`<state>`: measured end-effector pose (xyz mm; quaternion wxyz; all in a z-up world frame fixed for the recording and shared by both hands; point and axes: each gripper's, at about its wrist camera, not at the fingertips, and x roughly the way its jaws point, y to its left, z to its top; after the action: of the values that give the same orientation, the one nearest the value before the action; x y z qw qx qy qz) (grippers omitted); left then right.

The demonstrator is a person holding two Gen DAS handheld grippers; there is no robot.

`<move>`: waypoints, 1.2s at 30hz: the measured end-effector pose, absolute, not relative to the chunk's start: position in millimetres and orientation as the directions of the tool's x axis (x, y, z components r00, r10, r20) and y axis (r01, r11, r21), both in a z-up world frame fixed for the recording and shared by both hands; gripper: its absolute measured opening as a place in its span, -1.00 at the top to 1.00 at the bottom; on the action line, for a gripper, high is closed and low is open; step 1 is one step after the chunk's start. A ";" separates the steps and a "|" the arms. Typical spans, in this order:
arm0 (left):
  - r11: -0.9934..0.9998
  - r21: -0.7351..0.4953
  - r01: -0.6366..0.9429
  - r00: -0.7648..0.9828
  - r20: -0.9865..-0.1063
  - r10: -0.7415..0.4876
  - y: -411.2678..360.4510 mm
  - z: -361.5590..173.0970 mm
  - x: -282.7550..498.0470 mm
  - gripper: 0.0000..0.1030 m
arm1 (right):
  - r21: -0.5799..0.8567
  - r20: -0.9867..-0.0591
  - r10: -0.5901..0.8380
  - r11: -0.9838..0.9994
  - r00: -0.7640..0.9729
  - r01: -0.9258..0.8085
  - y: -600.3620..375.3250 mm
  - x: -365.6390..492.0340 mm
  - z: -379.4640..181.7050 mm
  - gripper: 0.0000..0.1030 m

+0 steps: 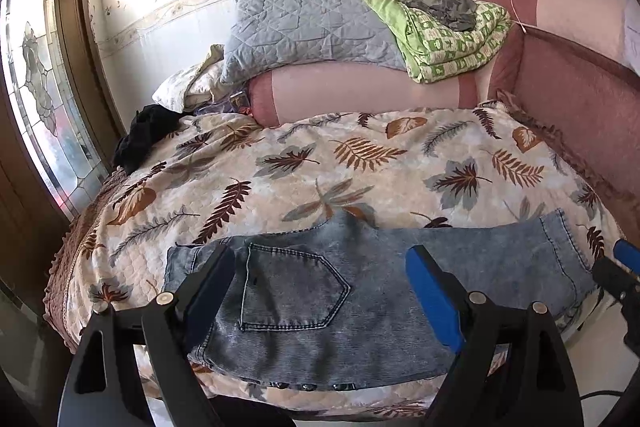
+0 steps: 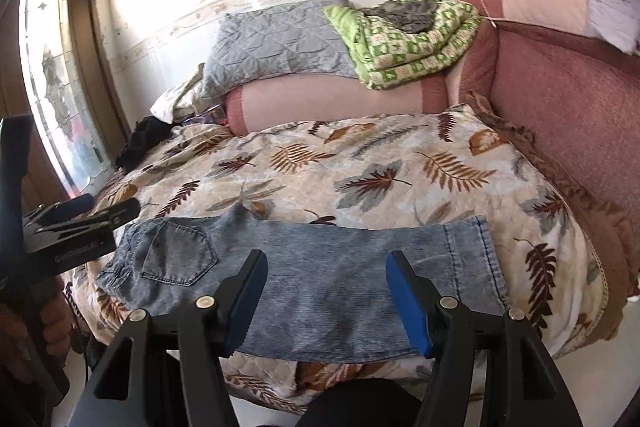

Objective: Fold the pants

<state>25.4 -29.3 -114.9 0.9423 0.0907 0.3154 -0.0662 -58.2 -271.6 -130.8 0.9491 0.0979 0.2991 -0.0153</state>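
The jeans lie flat along the near edge of the bed, already doubled leg on leg, waist and back pocket to the left, hems to the right. The left hand-held gripper hovers with jaws apart over the pocket end; the right hand-held gripper, jaws also apart and empty, hovers over the legs. Likely each is placed to take its own end for the next fold.

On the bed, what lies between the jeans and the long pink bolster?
Nothing but bare leaf-print bedspread lies between the jeans and the pink bolster; both wrist views show it.
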 end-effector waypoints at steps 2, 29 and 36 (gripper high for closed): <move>0.974 0.131 0.185 0.791 -0.609 -0.068 -32.0 -115.8 25.6 -0.70 | 0.184 -0.571 0.018 0.977 0.821 0.107 -278.8 -58.9 -131.5 -0.27; 0.977 0.135 0.164 0.779 -0.626 -0.044 -26.8 -120.1 32.5 -0.70 | 0.203 -0.594 0.045 0.975 0.803 0.096 -277.2 -44.5 -138.4 -0.27; 0.981 0.127 0.146 0.783 -0.621 -0.036 -19.3 -118.6 31.6 -0.70 | 0.187 -0.595 0.052 0.980 0.802 0.075 -266.0 -42.7 -135.5 -0.27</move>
<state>31.6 -19.3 -118.6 0.9404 0.0842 0.3260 -0.0485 -42.7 -266.0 -135.5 0.9439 0.1009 0.3145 -0.0061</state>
